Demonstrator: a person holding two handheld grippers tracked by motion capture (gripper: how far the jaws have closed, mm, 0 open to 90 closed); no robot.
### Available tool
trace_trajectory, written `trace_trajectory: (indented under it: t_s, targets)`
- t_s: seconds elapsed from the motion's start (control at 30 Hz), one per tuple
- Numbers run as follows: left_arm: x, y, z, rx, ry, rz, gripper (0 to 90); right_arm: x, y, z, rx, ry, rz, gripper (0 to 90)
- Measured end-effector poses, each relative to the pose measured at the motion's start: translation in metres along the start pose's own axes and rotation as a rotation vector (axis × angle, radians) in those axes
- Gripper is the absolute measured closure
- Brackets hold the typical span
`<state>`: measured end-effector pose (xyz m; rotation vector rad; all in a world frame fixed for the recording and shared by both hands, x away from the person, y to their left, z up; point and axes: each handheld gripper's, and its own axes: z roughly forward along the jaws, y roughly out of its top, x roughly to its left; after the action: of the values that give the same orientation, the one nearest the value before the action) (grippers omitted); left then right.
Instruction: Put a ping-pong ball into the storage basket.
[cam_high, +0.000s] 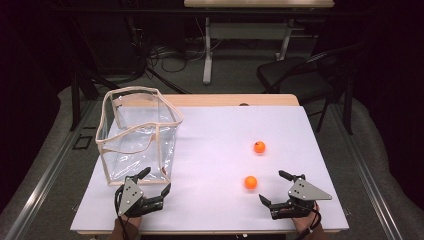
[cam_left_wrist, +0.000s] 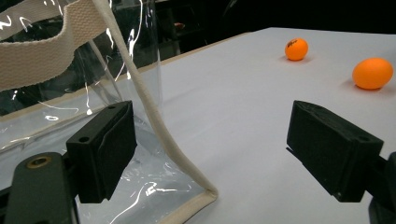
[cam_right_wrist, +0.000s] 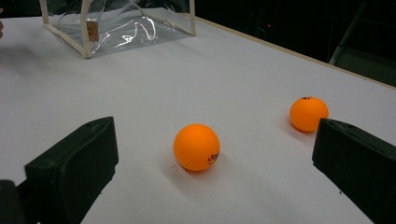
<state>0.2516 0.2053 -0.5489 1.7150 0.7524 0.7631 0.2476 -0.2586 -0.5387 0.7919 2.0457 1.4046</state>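
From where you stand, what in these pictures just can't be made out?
- Print on the near orange ball: right gripper view, too small to read.
- Mark on the far orange ball: high view, a dark speck only.
- Label on the clear bag: right gripper view, too small.
- Bag's upper part: left gripper view, cut off by the edge.
- Room behind the table: high view, too dark.

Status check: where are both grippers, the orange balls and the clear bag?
Left gripper open at the clear plastic bag with beige trim. Right gripper open, facing the near orange ball. Far orange ball loose on the white table. Nothing between.
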Motion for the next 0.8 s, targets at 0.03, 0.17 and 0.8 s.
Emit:
trace_trajectory:
  t_s: [0.03, 0.17, 0.8]
  targets:
    - [0.0, 0.0, 0.0, 0.0, 0.0, 0.0, 15.7, 0.0, 0.0, 0.0, 0.0, 0.0, 0.0, 0.0]
    - [0.0, 0.0, 0.001, 0.01, -0.004, -0.003, 15.7, 0.0, 0.001, 0.004, 0.01, 0.015, -0.005, 0.0]
    - [-0.001, 0.0, 0.003, 0.03, -0.029, 0.003, 15.7, 0.004, 0.009, 0.025, 0.146, 0.038, 0.013, 0.0]
